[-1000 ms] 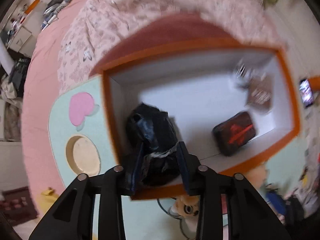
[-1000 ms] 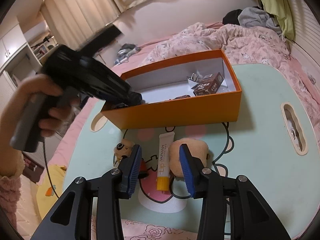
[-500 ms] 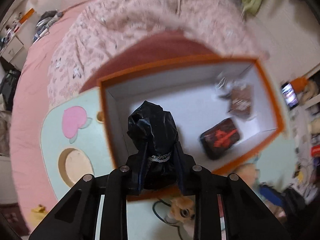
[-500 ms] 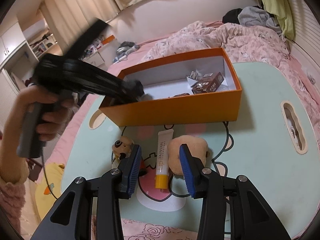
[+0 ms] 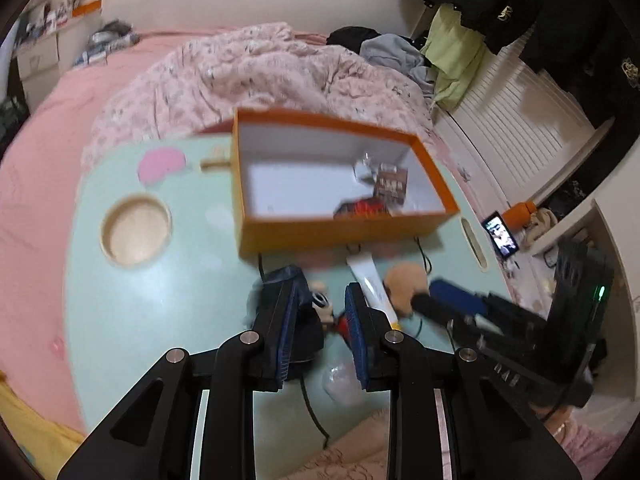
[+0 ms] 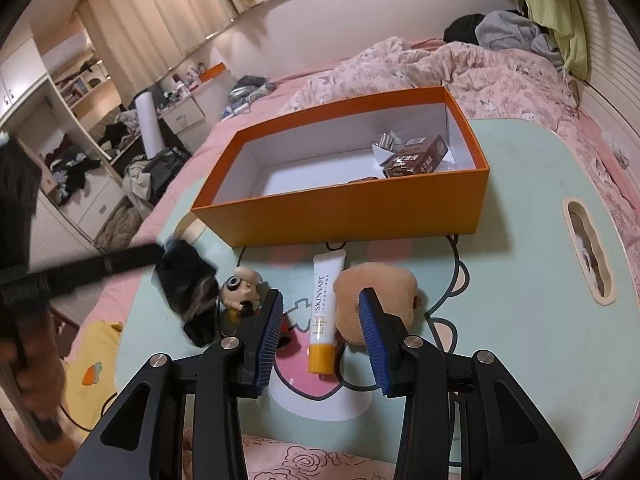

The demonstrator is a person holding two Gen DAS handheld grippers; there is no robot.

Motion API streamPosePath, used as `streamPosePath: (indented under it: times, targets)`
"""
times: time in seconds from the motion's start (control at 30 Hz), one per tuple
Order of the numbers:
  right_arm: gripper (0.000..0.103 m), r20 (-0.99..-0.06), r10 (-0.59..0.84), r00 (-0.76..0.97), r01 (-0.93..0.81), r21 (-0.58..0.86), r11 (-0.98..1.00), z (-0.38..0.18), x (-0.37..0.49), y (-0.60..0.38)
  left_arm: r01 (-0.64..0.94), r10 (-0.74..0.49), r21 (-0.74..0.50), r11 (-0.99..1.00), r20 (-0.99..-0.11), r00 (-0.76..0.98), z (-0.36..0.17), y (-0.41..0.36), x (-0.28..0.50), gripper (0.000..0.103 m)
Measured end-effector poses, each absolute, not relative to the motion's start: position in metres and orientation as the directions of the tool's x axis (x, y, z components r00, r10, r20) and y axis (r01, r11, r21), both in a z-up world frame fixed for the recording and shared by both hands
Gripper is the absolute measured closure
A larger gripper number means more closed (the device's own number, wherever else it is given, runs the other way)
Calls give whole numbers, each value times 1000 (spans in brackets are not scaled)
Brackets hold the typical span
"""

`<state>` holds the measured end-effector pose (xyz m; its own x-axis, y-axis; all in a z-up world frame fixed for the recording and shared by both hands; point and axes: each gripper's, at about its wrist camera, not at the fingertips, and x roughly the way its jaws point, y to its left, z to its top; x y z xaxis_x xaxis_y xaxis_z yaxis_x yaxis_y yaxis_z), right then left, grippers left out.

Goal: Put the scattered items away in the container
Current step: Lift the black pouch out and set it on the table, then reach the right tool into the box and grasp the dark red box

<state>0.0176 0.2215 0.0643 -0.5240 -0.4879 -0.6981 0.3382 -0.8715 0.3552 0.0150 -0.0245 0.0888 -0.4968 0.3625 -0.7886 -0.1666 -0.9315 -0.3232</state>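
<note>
The orange box (image 5: 340,232) (image 6: 360,216) stands on the mint table. In it lie a brown carton (image 6: 416,158), a silver piece (image 6: 386,144) and a dark red pouch (image 5: 364,208). In front of it lie a white tube (image 6: 324,312) (image 5: 372,284), a brown plush (image 6: 376,296) (image 5: 404,284) and a small figurine (image 6: 240,288) (image 5: 322,302). My left gripper (image 5: 320,288) (image 6: 160,254), blurred, is shut on a black bag (image 6: 188,280) (image 5: 308,332), which hangs over the table beside the figurine. My right gripper (image 6: 320,296) (image 5: 440,300) hovers open above the tube, touching nothing.
The table (image 6: 520,300) has a round cup hole (image 5: 136,230) at its left and a slot (image 6: 588,252) at its right. A pink bed with a rumpled quilt (image 5: 260,76) lies behind. A lit phone (image 5: 500,236) stands off the right edge. A black cable (image 5: 308,404) runs under my left gripper.
My left gripper has pulled back out of the box toward the near side, taking the black bag with it. The box's left end is now bare. The right gripper has not moved.
</note>
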Motion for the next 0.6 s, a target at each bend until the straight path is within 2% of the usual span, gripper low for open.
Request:
streamPosePath:
  times: [0.3,0.43,0.6]
  targets:
    - [64,-701,-481,-526,331,353,-875,65,16,221,-142,358,-340,-930,-743,-565,76,-28,20,75]
    - [64,-700,-478,-530,336,344,-877,66,17,222,-110,308,-311,-944,-710,-634,86,-34,32,36]
    - [64,-689,-457,-562,369,286,-884,87,11,222,-53,268,-338,-940,-633,-726,91,-53,52,34]
